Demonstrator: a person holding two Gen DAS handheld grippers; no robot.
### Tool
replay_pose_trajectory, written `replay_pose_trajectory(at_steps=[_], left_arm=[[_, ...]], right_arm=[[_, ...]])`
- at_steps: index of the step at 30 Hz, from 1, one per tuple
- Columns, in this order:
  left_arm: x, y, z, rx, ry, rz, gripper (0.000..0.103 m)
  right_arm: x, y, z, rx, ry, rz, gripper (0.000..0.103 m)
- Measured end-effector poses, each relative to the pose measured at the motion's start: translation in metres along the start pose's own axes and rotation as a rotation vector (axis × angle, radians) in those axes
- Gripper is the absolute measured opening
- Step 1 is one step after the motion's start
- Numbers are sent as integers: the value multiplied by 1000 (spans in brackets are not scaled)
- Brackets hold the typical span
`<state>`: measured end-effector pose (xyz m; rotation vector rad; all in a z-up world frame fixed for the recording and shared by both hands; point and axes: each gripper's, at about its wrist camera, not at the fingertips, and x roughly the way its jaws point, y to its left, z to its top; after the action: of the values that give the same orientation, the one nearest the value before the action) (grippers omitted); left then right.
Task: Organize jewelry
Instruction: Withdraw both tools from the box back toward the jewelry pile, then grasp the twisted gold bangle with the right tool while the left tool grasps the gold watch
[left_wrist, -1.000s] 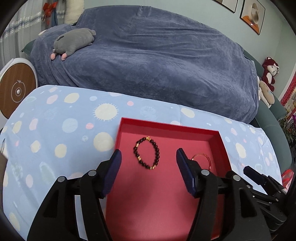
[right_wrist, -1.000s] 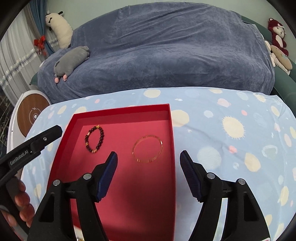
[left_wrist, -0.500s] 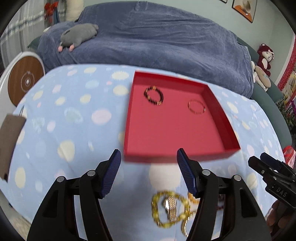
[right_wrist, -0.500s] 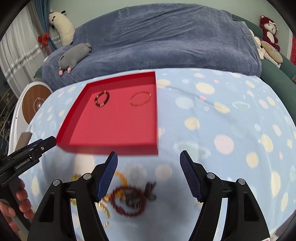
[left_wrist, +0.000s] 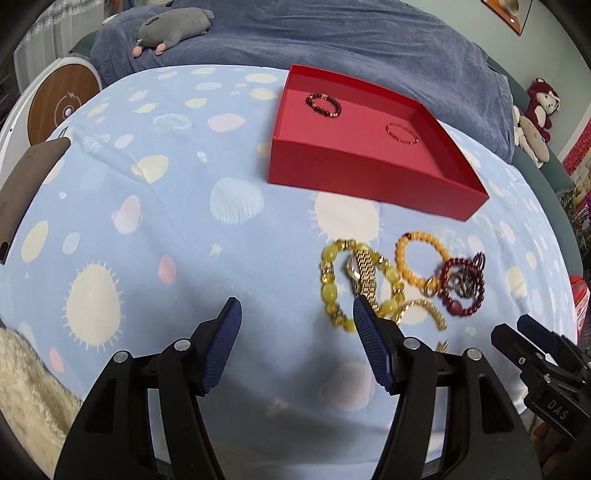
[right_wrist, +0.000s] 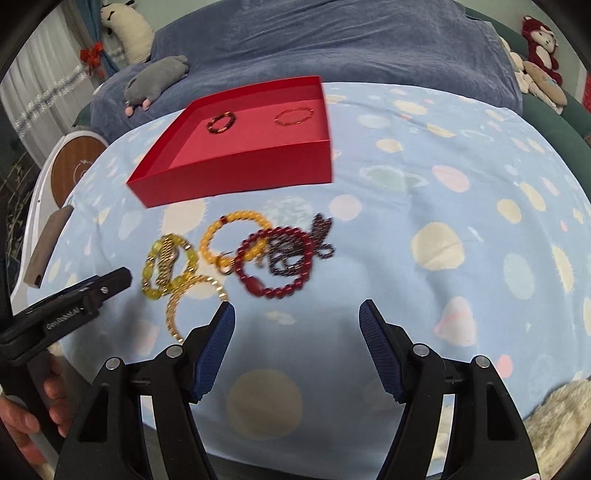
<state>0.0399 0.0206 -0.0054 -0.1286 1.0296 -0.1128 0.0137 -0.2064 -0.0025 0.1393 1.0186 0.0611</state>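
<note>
A red box (left_wrist: 369, 177) stands on the spotted blue cloth, holding a dark bead bracelet (left_wrist: 323, 105) and a thin bangle (left_wrist: 402, 133). In front of it lies a tangled pile: a yellow bead bracelet (left_wrist: 328, 291), a gold watch (left_wrist: 364, 273), an orange bead bracelet (left_wrist: 402, 262) and a dark red bead bracelet (left_wrist: 461, 306). My left gripper (left_wrist: 296, 306) hangs open and empty just left of the pile. My right gripper (right_wrist: 296, 306) is open and empty, just in front of the dark red bracelet (right_wrist: 255, 284), with the red box (right_wrist: 240, 173) beyond.
A sofa under a blue blanket (left_wrist: 332, 44) runs behind the table, with a grey plush toy (left_wrist: 173, 22) on it. A round wood-faced device (left_wrist: 62, 107) and a flat brown object (left_wrist: 26, 192) sit at the left. A cream fluffy rug (left_wrist: 22, 387) lies below the near edge.
Both grippers have drawn back from over the red box toward the near edge and sunk a little. The jewelry pile has come into view. Neither gripper's jaws changed.
</note>
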Motion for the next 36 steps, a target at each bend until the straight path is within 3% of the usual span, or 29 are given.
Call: replay_pose_trajectory(at_steps=[4,16,29,33,36], left_arm=[[-1,-1,-6,19,-7,13,60],[0,18,-5,-49,-6,26,60],[2,18,-6,-40,-7,39,60],[3,19,-6,-41,-6,41,60],[3,19,-6,-40,-6,41,60]], right_arm=[[4,18,-6,-33,7,25,67],[24,53,-14,-93,53,59,67],[47,76,-5,-161,56,22,67],[47,78,-5,-179,44,6,55],[45,75,-6,-176,43,13,55]])
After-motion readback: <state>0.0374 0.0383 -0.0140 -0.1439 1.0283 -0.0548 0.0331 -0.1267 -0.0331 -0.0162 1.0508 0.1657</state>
